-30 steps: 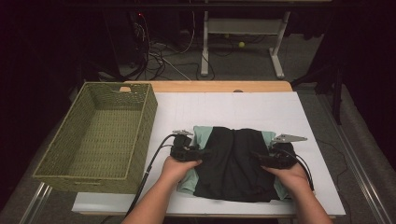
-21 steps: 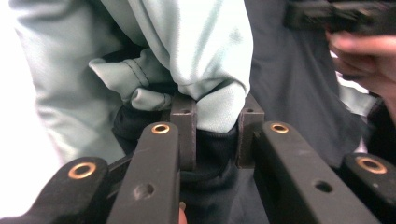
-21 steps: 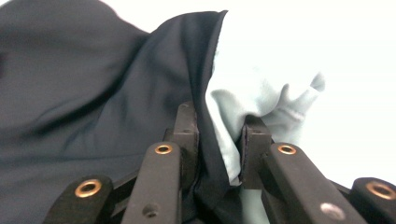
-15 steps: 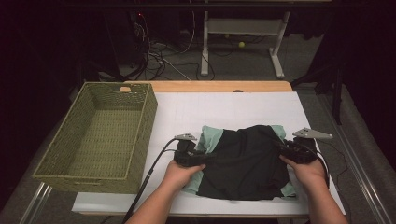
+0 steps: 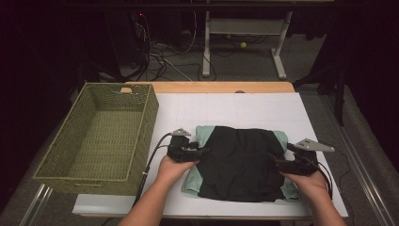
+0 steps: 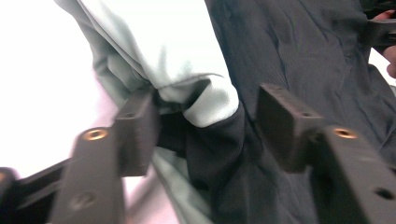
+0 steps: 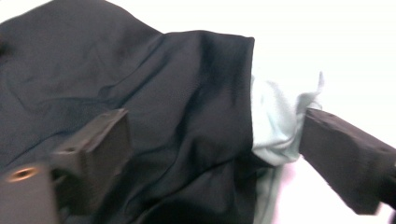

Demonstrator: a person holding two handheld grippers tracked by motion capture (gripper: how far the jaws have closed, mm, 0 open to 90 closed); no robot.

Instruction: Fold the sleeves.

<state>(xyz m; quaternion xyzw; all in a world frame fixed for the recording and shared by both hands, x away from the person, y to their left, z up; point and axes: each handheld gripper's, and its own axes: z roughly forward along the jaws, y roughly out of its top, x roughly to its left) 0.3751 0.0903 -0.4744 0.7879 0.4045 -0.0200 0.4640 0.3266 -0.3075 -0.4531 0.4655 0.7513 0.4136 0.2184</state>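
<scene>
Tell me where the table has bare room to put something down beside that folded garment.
Free: the white table strip between the folded garment and the far wooden edge, and the far right corner. Crowded: the left gripper with its cable fills the gap to the wicker basket; the right gripper takes the garment's right side.

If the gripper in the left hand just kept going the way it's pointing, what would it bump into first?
Most likely the folded garment: the left gripper points across its edge, jaws apart, having just been opening, with a bunched fold of mint and black cloth between them. Beyond that lies more black fabric.
</scene>
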